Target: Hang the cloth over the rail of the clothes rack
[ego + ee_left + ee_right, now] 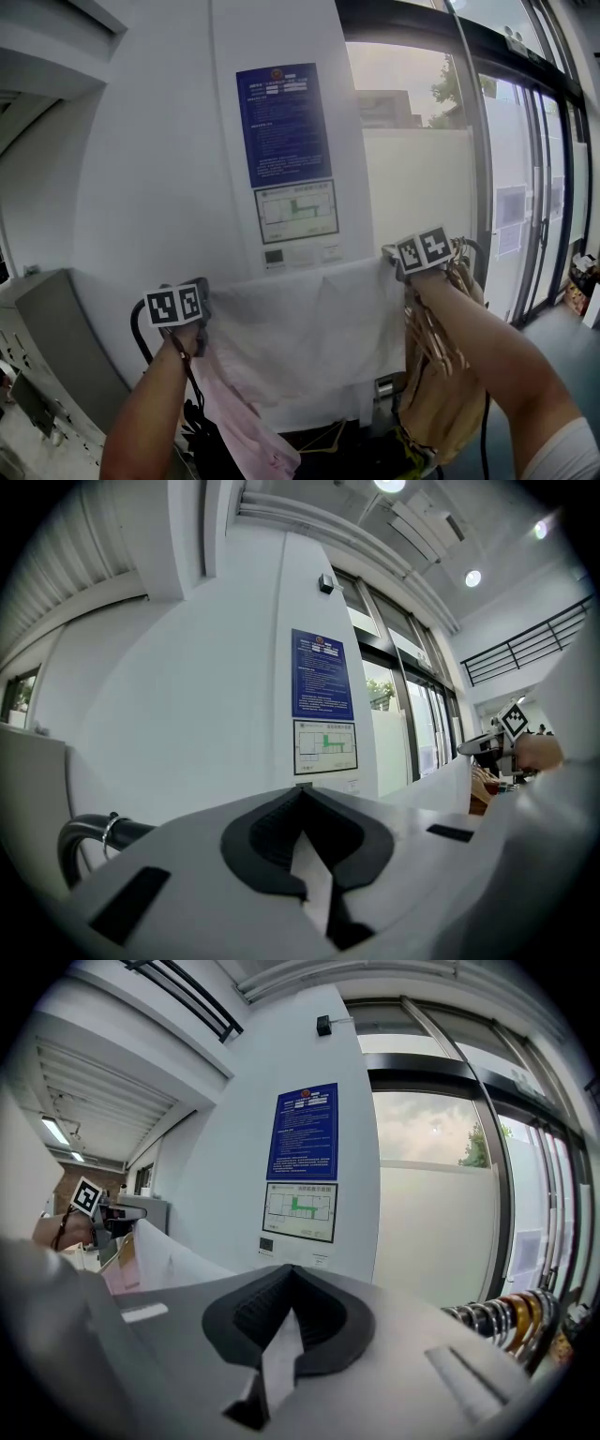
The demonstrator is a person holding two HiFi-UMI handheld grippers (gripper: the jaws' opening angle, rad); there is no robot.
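A white cloth [309,328] hangs spread between my two grippers in front of the wall. My left gripper [192,305] is shut on its upper left corner, and a strip of the cloth [315,878] shows pinched between the jaws. My right gripper [412,255] is shut on the upper right corner, held slightly higher; the cloth [275,1358] sits between its jaws too. The rack's black rail [141,336] curves down just left of my left gripper, and the rail [89,836] carries a metal ring. The cloth hides the rest of the rail.
Wooden hangers [441,375] hang bunched under my right gripper, their metal hooks [497,1316] lined up on the rail. A pink garment [246,427] hangs below the cloth at the left. A blue notice [284,122] is on the wall behind, glass doors [525,187] to the right.
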